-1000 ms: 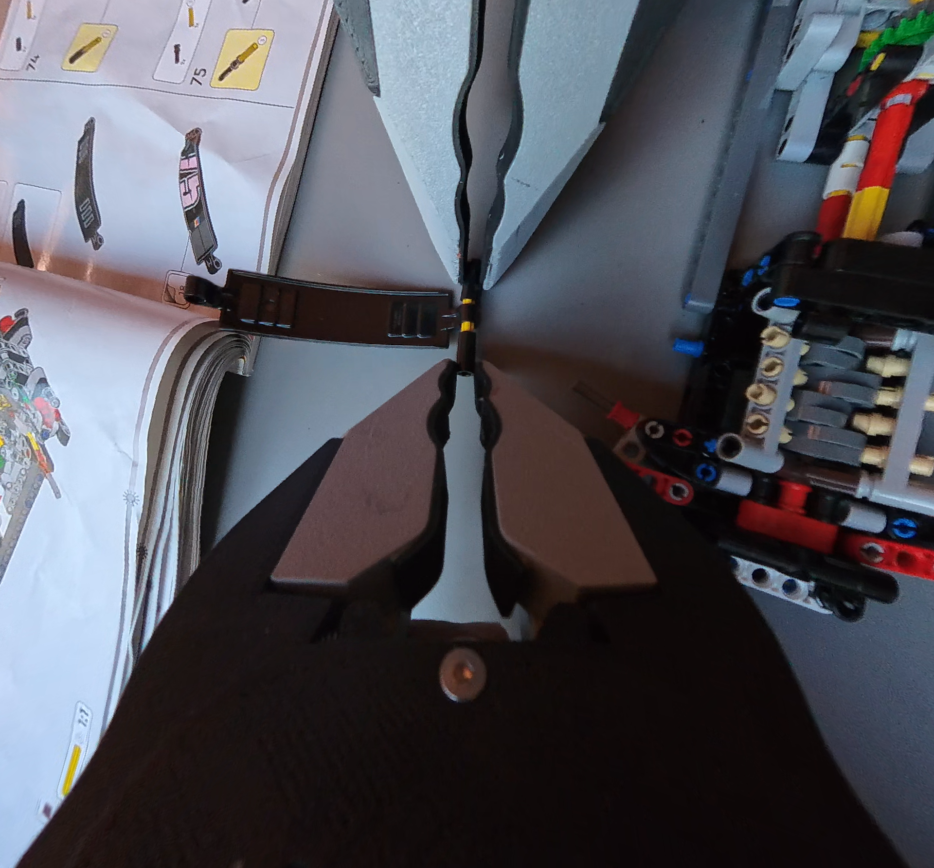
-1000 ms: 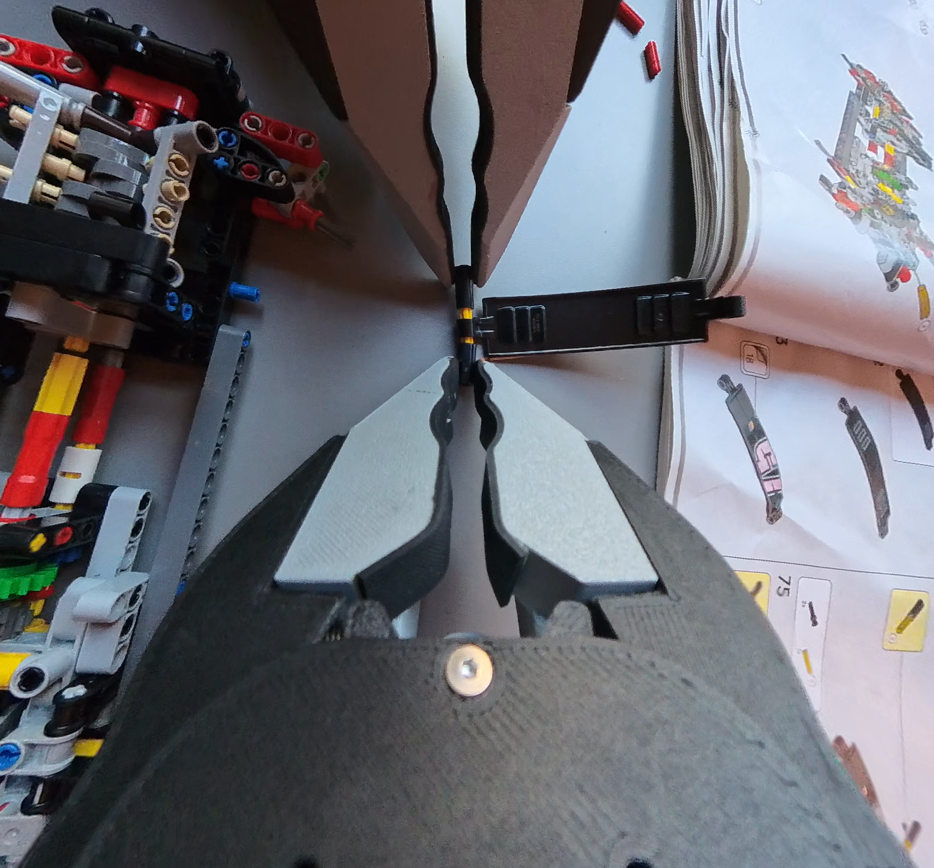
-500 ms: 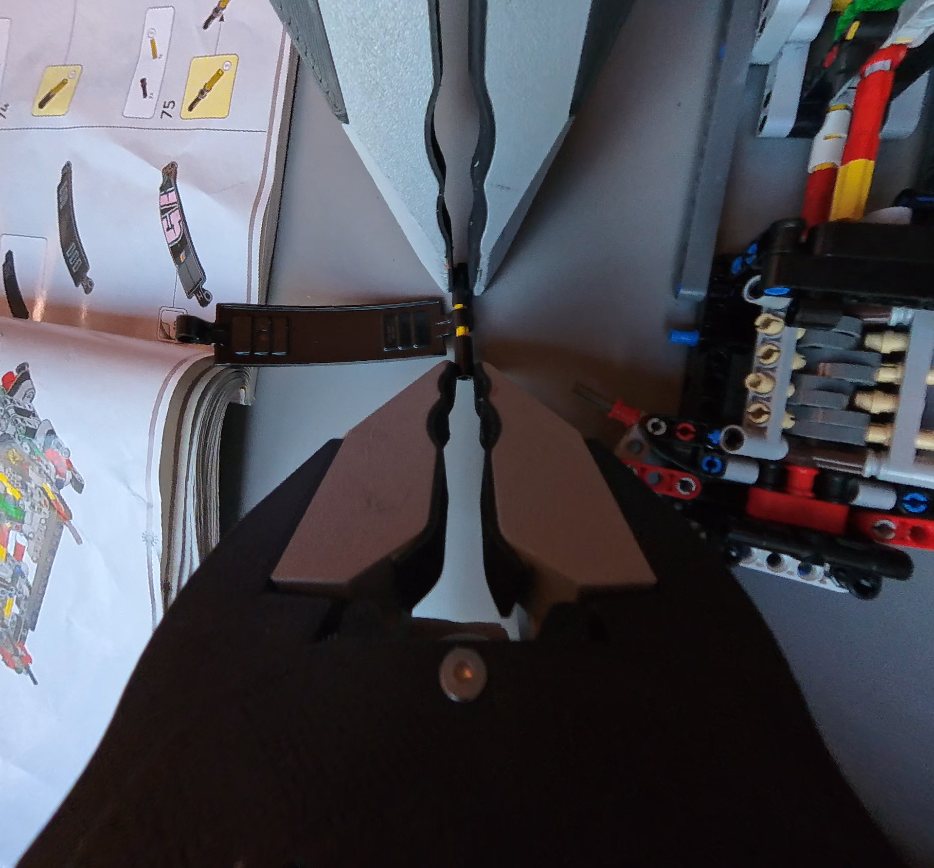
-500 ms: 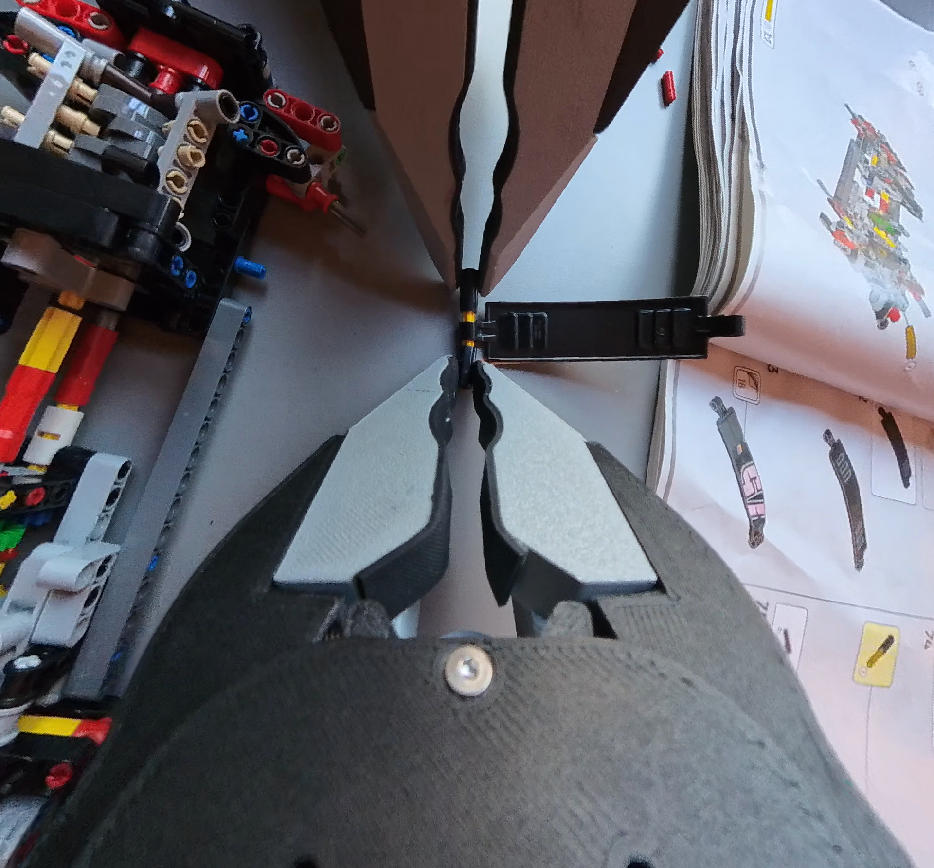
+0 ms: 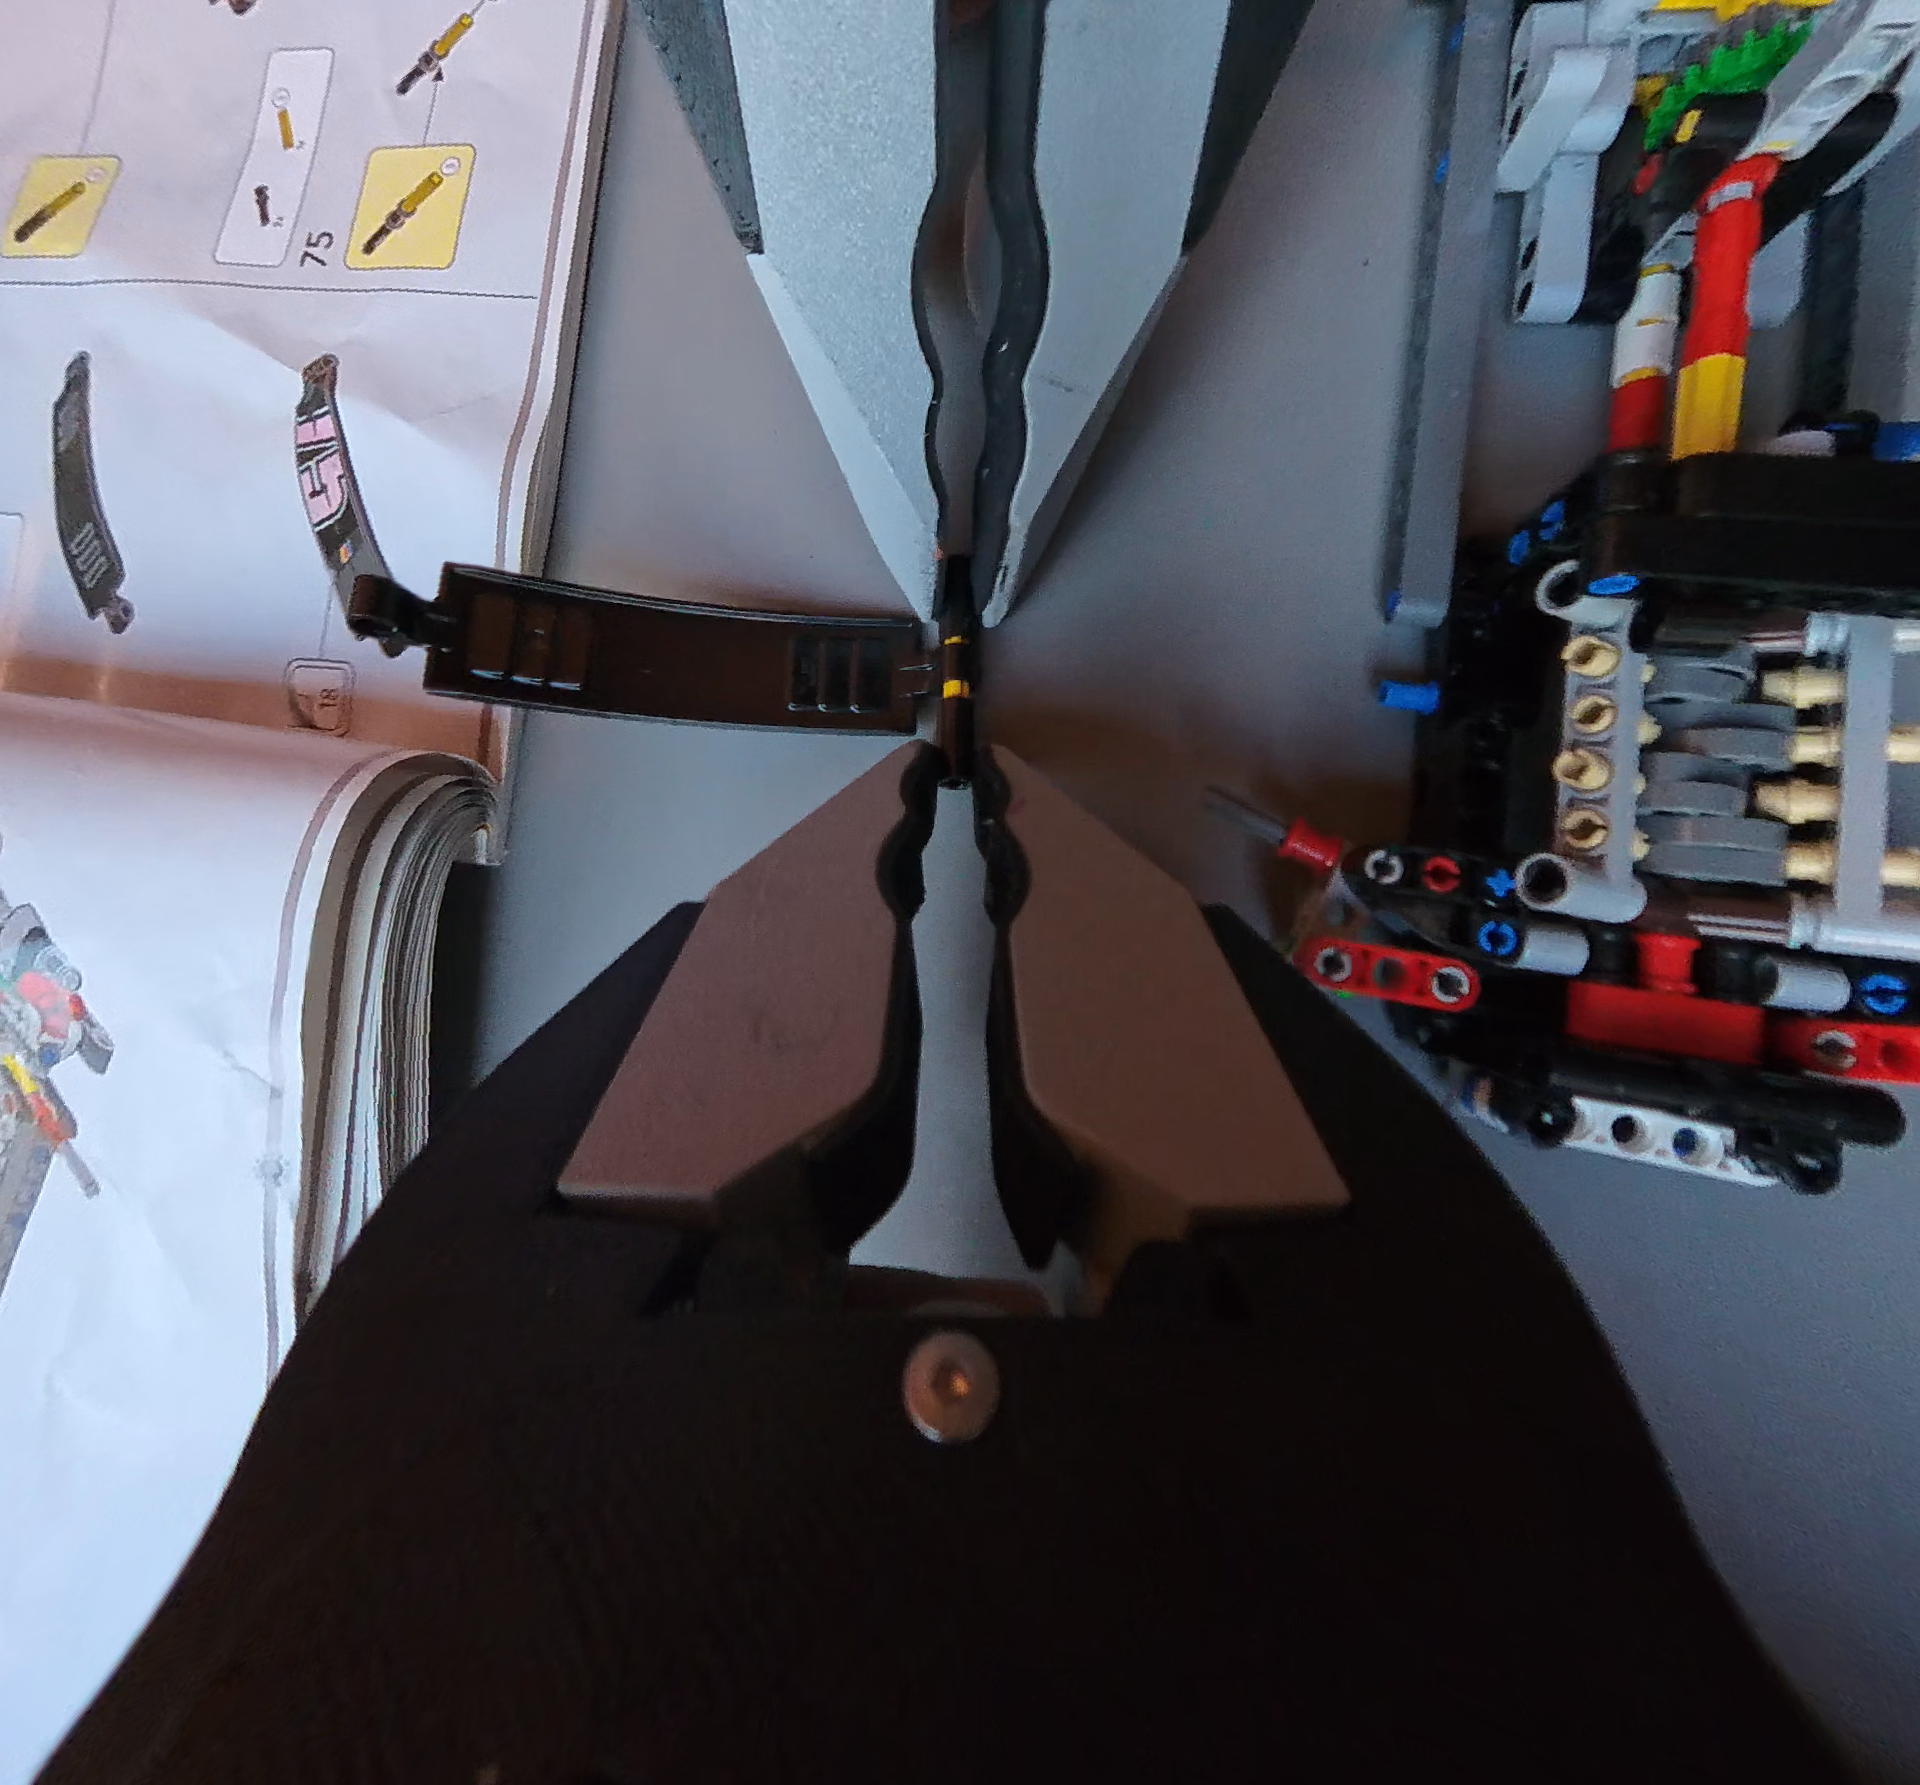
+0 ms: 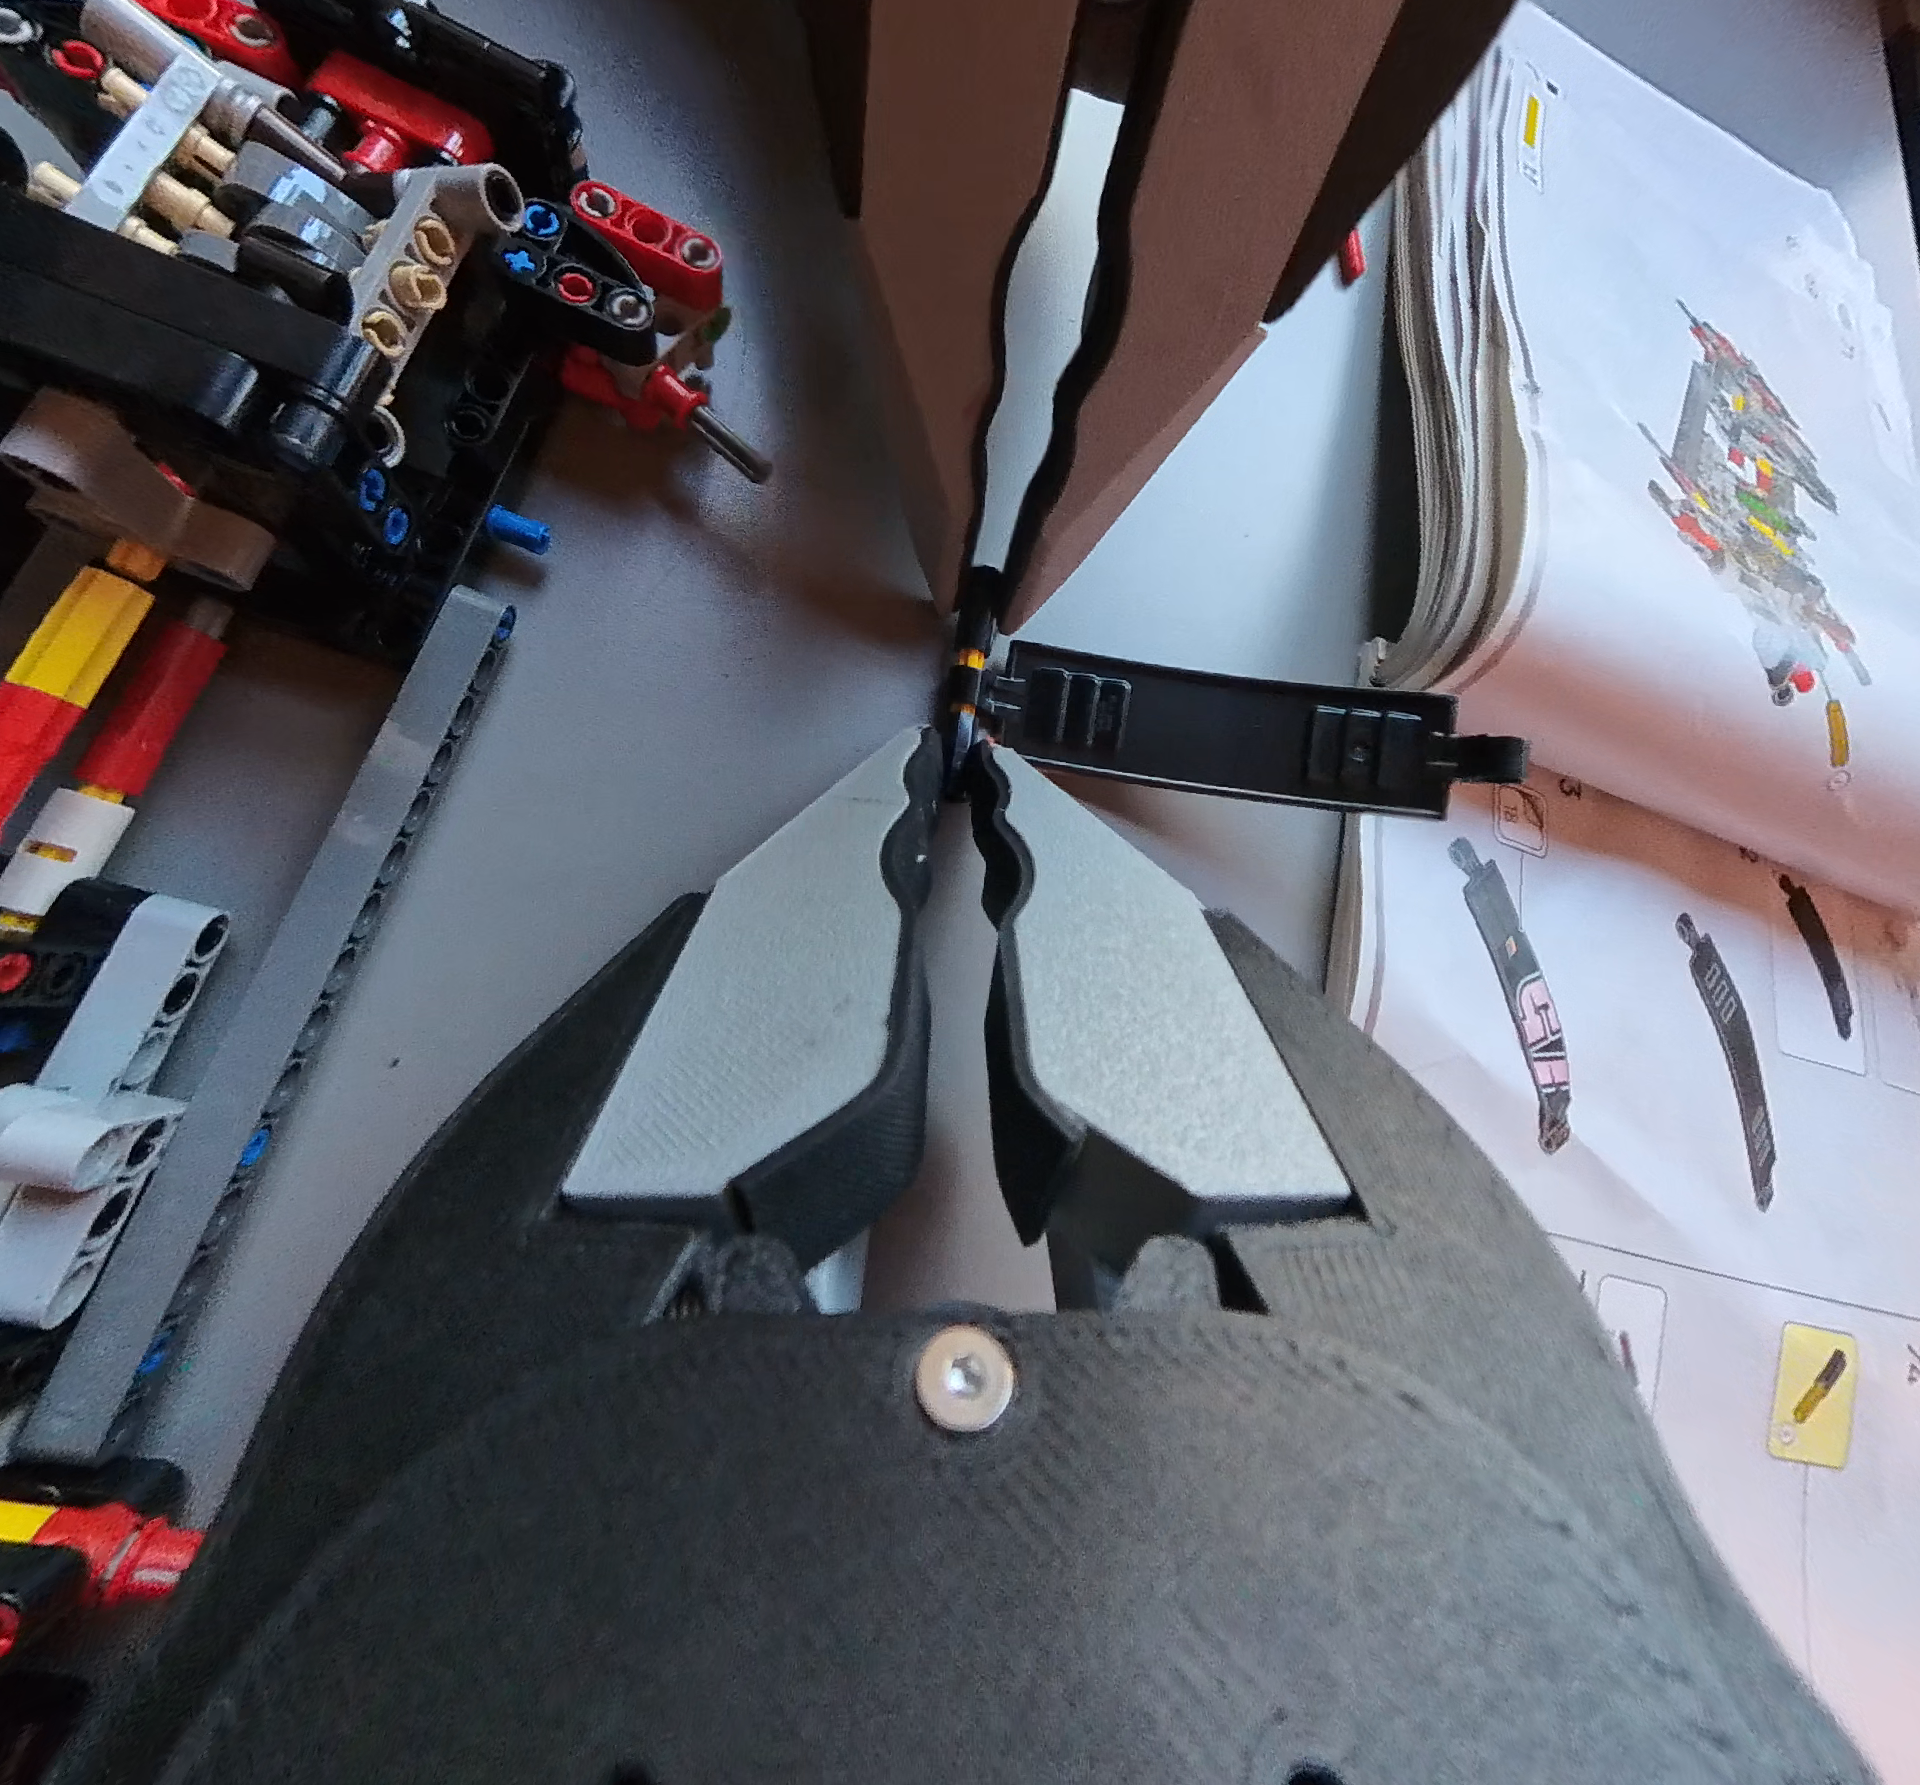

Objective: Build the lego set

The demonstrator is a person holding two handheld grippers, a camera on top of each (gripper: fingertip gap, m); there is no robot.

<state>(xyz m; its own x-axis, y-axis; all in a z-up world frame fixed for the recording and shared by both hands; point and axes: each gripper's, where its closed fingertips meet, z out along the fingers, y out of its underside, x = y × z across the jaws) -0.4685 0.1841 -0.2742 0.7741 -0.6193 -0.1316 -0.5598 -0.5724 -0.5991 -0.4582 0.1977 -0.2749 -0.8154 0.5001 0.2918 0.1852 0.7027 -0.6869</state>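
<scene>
1. Left gripper (image 5: 953, 779) and right gripper (image 6: 958, 779) meet tip to tip, each pinched tight on one end of a thin black axle with yellow bands (image 5: 956, 686).
2. A curved black panel (image 5: 665, 660) hangs from the axle's side; keep both grips coaxial, I'd say.
3. Below lie the grey tabletop (image 5: 1195, 592), an open instruction booklet (image 5: 208, 385) and a part-built brick model (image 5: 1714, 800).
</scene>
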